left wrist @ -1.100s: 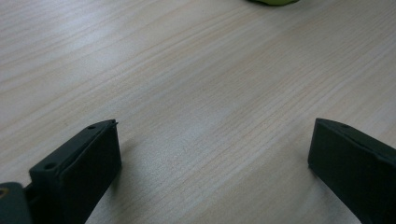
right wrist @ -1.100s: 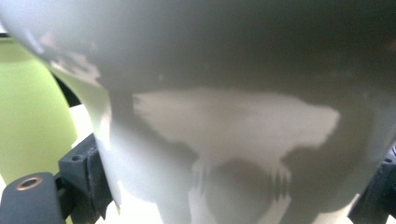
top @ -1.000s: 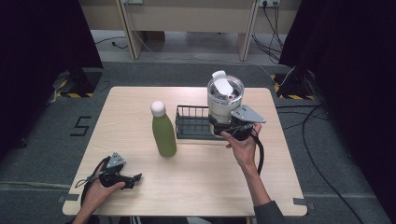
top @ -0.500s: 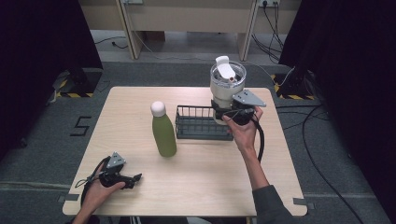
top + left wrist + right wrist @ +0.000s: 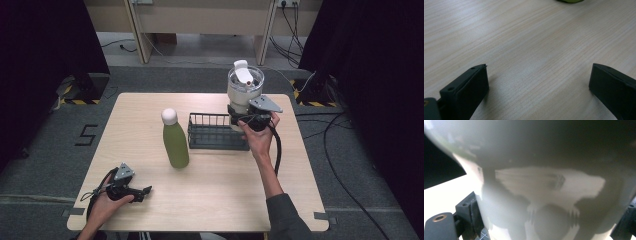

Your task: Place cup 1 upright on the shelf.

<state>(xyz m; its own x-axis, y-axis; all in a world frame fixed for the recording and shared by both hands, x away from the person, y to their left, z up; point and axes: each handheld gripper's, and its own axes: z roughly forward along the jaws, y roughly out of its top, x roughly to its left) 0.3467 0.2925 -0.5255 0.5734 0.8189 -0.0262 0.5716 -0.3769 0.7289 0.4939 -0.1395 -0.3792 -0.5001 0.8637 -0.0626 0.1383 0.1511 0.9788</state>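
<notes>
The right gripper [image 5: 243, 119], clamped on the white blender [image 5: 243, 92], has carried it farther back, beyond the wire basket [image 5: 216, 131]. The left gripper [image 5: 142, 191] stays spread on the table [image 5: 210, 200].

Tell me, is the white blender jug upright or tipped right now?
Upright. In the high view the blender jug stands vertical, lid on top, with the right tongs clamped around its base beside the wire basket.

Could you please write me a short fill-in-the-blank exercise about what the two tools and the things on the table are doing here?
1. The right tool grips the white ____ by its base.
2. The left tool rests on the table with its jaws ____.
3. The green bottle stands upright to the ____ of the wire basket in the high view.

Missing words: blender; open; left
</notes>
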